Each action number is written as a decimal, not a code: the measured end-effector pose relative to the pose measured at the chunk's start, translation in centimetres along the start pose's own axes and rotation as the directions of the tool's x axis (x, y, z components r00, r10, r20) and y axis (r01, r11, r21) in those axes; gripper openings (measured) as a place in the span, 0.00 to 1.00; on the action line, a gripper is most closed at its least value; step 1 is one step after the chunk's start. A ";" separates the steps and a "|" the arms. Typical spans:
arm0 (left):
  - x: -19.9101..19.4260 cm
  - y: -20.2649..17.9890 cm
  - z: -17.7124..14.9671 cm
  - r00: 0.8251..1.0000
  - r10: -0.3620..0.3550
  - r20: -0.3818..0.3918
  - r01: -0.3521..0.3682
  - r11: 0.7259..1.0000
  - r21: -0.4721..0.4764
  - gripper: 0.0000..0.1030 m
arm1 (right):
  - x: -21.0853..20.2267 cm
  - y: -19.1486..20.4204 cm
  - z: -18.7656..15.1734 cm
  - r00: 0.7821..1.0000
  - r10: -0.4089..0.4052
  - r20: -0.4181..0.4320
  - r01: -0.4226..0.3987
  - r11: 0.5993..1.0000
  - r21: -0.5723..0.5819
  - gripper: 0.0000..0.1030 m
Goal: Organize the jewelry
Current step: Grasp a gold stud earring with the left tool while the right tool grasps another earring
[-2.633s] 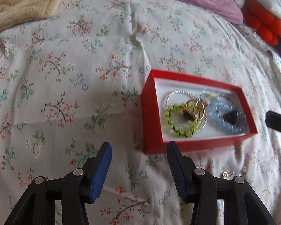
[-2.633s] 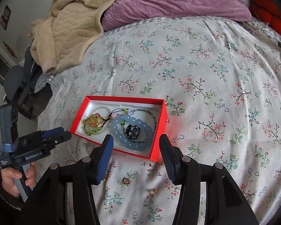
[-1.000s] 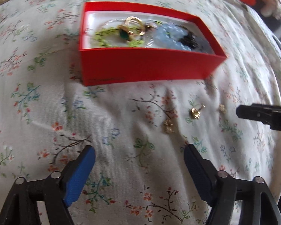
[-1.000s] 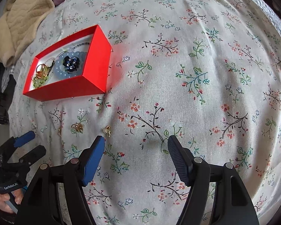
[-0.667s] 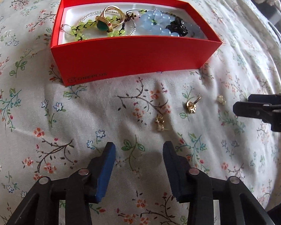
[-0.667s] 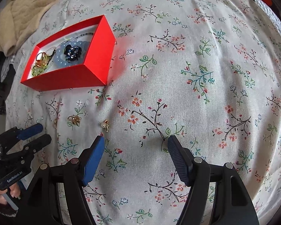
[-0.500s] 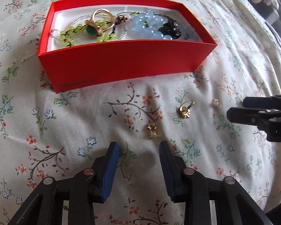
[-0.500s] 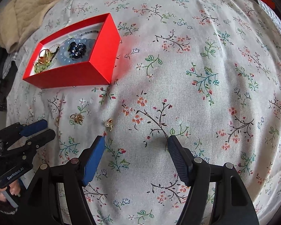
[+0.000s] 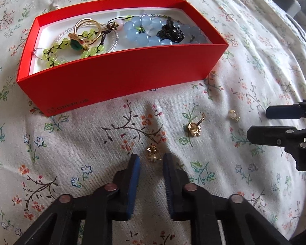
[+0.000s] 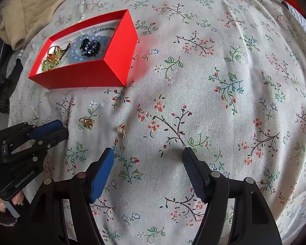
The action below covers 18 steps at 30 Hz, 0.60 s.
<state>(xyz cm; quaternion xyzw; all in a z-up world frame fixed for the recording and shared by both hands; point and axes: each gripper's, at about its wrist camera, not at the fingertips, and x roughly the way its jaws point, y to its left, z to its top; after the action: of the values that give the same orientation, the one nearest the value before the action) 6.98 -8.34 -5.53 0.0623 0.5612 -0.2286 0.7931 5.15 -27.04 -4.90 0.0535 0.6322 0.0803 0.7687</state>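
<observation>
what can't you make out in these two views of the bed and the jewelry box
- Left gripper, left wrist view: jaws closing around the small gold earring; whether the pads touch it is unclear.
- Same earring, right wrist view: mostly hidden behind the left gripper's fingers.
- Red box, both views: its near wall hides part of the floor and the green bead bracelet.
- Pearl earring: too small for detail.

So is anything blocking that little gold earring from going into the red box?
Nothing visible does. The gold earring lies between the closing left gripper fingers, with only bare bedspread up to the red box, whose top is open.
</observation>
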 end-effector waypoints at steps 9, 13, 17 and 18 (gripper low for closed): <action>-0.5 -0.3 -0.1 1.000 0.007 0.015 -0.007 1.000 0.017 0.05 | -0.1 -0.1 -0.5 1.000 -0.010 0.005 0.010 1.000 -0.020 0.70; -1.6 0.6 -0.5 0.999 0.011 0.034 -0.011 1.000 0.010 0.05 | 0.1 0.8 -0.4 1.000 -0.015 0.016 0.016 0.999 -0.049 0.70; -2.4 2.0 -0.6 0.999 0.022 0.045 -0.020 0.999 -0.025 0.05 | 0.6 2.2 -0.1 0.999 -0.035 0.030 0.037 0.995 -0.090 0.70; -2.6 2.5 -0.7 0.999 0.025 0.048 -0.023 0.999 -0.034 0.05 | 0.7 2.5 0.0 0.999 -0.041 0.034 0.044 0.994 -0.102 0.70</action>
<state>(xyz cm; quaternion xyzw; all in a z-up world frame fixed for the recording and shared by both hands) 6.77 -5.16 -3.82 0.0499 0.5447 -0.2110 0.8101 5.14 -24.42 -5.15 0.0015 0.6158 0.0955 0.7821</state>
